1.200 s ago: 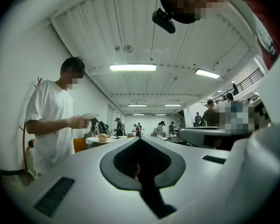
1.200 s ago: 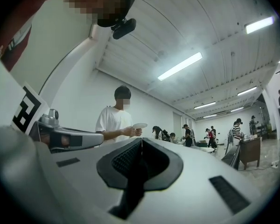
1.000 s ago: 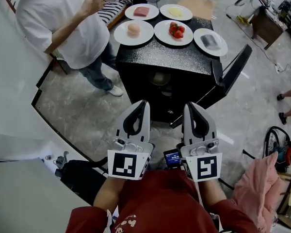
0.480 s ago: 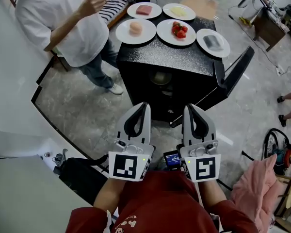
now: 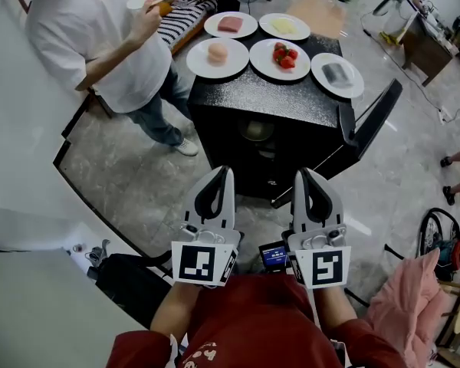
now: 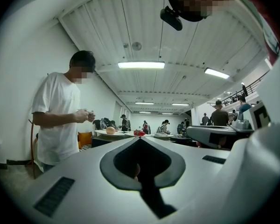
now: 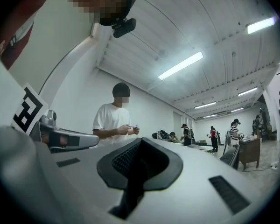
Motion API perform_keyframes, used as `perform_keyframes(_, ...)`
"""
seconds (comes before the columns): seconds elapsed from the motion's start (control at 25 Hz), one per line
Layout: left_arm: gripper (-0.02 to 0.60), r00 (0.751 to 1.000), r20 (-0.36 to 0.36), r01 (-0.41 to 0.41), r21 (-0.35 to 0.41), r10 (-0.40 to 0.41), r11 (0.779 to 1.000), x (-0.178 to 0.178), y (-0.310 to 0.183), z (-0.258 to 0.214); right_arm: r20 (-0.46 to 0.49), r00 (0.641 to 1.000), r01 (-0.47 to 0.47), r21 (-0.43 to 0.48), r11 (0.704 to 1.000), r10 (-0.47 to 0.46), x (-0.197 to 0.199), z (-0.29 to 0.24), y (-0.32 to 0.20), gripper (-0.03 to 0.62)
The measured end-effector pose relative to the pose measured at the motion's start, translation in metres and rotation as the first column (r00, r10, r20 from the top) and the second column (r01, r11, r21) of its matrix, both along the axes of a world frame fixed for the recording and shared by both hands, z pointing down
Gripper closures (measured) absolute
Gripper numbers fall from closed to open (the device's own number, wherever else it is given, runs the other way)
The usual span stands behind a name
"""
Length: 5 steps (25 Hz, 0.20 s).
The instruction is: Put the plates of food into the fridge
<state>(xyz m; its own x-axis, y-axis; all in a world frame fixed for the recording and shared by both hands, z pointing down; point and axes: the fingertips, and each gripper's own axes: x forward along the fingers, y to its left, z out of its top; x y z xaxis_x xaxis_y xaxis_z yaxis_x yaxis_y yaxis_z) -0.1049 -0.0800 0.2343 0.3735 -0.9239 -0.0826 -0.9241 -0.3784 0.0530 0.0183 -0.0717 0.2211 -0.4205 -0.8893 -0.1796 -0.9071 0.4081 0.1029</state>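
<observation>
Atop the black open-doored fridge (image 5: 261,98) sit five white plates of food (image 5: 198,63), none visibly inside, with the grey left gripper (image 5: 226,170) and right gripper (image 5: 298,172) both closed and empty.

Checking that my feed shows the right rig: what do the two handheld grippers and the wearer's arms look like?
The left gripper and right gripper are matching pale grey moulded shells with dark teardrop openings. Each carries a cube with black-and-white square markers. The sleeves are dark red.
</observation>
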Motion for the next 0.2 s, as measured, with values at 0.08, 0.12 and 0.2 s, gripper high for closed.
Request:
perform_keyframes(0.08, 0.575, 1.0, 0.003, -0.002, 0.004, 0.002, 1.0, 0.0007, 0.0013, -0.0021, -0.006, 1.0, -0.007, -0.004, 1.0, 0.007, 0.0011, 0.0011, 0.0007, 0.583)
perform_keyframes(0.12, 0.575, 1.0, 0.004, -0.004, 0.006, 0.004, 1.0, 0.0012, 0.0018, -0.0031, -0.008, 1.0, -0.01, -0.004, 1.0, 0.01, 0.0014, 0.0008, 0.0012, 0.583)
perform_keyframes(0.2, 0.575, 1.0, 0.007, -0.006, 0.009, 0.006, 1.0, 0.0023, 0.0025, -0.0049, -0.005, 1.0, -0.008, 0.0, 1.0, 0.008, 0.0007, -0.0016, 0.0022, 0.583)
